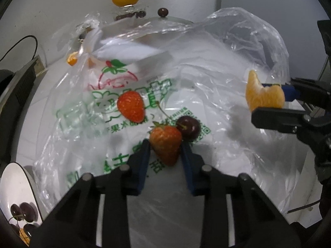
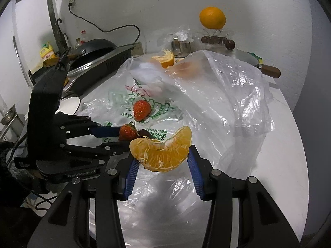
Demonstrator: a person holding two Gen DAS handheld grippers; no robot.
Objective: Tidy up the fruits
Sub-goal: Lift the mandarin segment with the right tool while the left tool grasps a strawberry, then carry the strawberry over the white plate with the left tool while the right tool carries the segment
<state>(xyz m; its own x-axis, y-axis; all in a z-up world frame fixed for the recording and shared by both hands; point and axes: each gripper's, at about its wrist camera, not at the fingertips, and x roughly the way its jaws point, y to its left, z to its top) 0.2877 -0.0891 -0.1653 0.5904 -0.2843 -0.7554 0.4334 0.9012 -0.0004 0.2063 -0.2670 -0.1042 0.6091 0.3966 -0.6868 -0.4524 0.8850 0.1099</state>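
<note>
- At the lower left of the left wrist view stands a white plate (image 1: 12, 177) with dark cherries (image 1: 22, 211) on it; I judge it is where sorted fruit goes.
- On the printed plastic bag (image 1: 128, 136), left of centre, one loose strawberry (image 1: 131, 106) lies with its long axis tilted, tip toward the lower right.
- At the centre, the left claw (image 1: 165, 150) is closed on a second strawberry (image 1: 165, 144). Its long axis runs nearly vertical in the frame, leaves up and tip down toward the camera.
- A dark cherry (image 1: 189, 128) touches this strawberry at the upper right, stem (image 1: 163, 109) pointing to the upper left.
- To do this step well, I think the strawberry should be lifted straight up and softly, so the cherry is not dragged and the fruit not crushed.
- At the right edge, the right claw (image 1: 271, 98) grips an orange segment (image 1: 263, 94) above the bag. In the right wrist view its long axis lies across the claw (image 2: 163, 161), curved, ends pointing up.
</note>
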